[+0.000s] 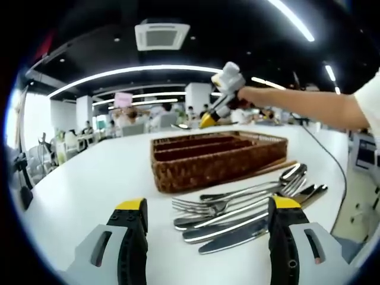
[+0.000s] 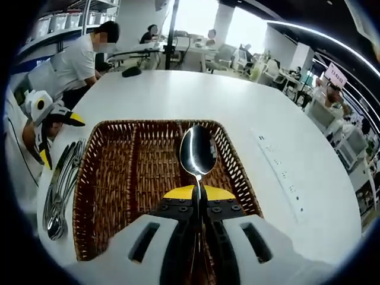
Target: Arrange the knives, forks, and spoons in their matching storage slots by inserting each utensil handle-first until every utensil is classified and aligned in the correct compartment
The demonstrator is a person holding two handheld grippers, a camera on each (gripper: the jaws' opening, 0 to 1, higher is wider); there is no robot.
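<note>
A brown wicker tray [image 1: 217, 157] with three long slots sits on the white table, and its slots look bare. In front of it lies a pile of knives, forks and spoons [image 1: 249, 205]. My left gripper [image 1: 208, 205] hovers open just before that pile, with nothing between its fingers. My right gripper [image 2: 199, 193] is shut on a spoon [image 2: 198, 149], bowl pointing away, over the tray's [image 2: 119, 178] right-hand slot; the handle is hidden by the jaws. The right gripper [image 1: 208, 122] hangs above the tray's far side. The left gripper [image 2: 44, 116] is beside the cutlery pile [image 2: 59, 184].
A white power strip [image 2: 279, 172] lies on the table right of the tray. A person's arm [image 1: 303, 107] reaches in from the right. A seated person [image 2: 71, 62] is at the table's far edge, with desks and chairs beyond.
</note>
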